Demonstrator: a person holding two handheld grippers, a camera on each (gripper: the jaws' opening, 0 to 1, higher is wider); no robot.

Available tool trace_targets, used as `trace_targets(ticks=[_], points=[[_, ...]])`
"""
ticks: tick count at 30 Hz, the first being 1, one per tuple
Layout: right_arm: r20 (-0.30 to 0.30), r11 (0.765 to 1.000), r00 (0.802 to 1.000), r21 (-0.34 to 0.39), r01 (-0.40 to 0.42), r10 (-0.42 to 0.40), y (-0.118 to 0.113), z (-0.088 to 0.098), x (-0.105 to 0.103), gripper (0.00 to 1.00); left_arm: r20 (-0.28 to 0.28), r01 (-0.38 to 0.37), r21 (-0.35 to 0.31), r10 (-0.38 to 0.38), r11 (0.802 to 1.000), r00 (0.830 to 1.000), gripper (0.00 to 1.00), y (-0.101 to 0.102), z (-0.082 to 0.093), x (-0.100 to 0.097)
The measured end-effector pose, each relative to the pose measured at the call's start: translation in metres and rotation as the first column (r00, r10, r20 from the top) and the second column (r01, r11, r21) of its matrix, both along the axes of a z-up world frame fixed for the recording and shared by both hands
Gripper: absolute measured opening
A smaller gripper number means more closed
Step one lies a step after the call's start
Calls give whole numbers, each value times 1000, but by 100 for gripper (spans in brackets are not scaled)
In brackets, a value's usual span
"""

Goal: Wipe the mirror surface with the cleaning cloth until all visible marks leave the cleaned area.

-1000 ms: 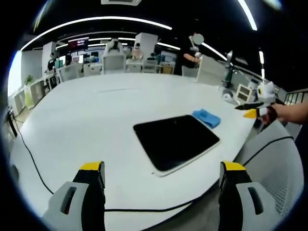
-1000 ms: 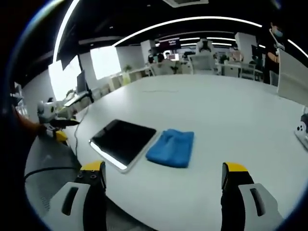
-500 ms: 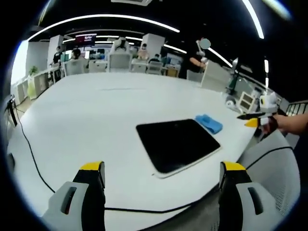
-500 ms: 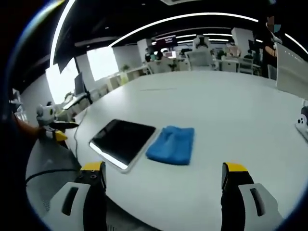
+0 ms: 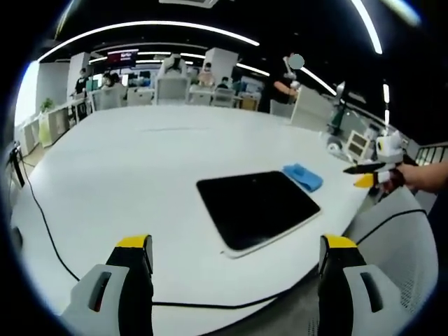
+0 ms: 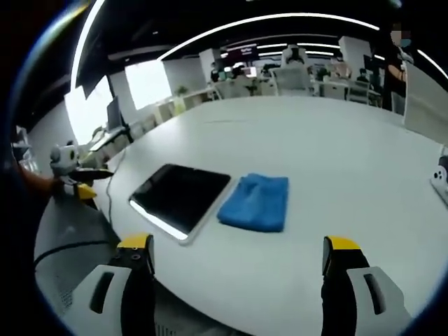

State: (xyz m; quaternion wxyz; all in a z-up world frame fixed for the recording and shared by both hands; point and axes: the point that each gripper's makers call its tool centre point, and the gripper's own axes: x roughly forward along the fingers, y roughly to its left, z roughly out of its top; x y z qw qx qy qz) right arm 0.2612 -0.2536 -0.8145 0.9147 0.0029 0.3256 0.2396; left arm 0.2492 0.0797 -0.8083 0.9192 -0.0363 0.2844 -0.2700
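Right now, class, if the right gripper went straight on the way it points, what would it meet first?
Probably the blue cloth. It lies on the white table ahead of the open right gripper, beside the mirror. Depth is unclear, so it might meet bare table just short of the cloth.

Grey tongs — yellow-capped tips, a dark slot each.

table: spans middle of both views | mirror: flat on table, centre-right of left gripper view, lower left of centre in right gripper view | cloth: on table, just beside mirror's right edge in right gripper view | cable: on table, lower left of left gripper view
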Motion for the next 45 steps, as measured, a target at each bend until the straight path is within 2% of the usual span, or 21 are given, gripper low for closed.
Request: trace_targets(ticks=[10,17,19,21,24,26,30,33,36,38,42,45], points=[[5,1000,1000,-9,-9,9,1,3,3,99,-2,8,0,-8,1000,1000,99,-1,0,-1],[9,1000,1000,-8,-1,1,1,12,16,97,-8,14,1,-14,1000,1000,99,-3,-1,-2],[-2,999,1000,15,31,-31,2,16,23,97,-7,16,4,-16,1000,1000,97,-3,0,-2],[29,999,998,17,46,-47,1,22,32,96,-12,19,12,-19,1000,1000,91,-2,-1,-3],[26,998,998,24,57,-58,3,25,42,95,6,12,-3,-12,1000,1000,98,-3,1,0],[31,995,995,25,92,-93,1,26,51,95,-2,11,-2,-11,1000,1000,99,-2,0,-1],[31,993,993,33,110,-111,3,31,66,93,-25,15,16,-14,1000,1000,99,-2,-5,-3],[39,994,994,14,106,-106,5,30,77,90,-4,31,25,-31,999,1000,99,-4,-3,-2],[61,997,995,-31,75,-73,12,25,84,84,-3,18,38,-18,999,1000,99,-1,-3,-1],[75,996,995,-36,76,-73,17,23,88,72,17,-9,41,9,999,1000,99,4,0,1],[30,993,996,-78,90,-88,20,2,92,59,3,-45,21,45,999,999,99,9,-1,2],[-2,988,995,-119,101,-102,20,-13,94,46,-8,-33,13,33,999,999,99,7,-2,1]])
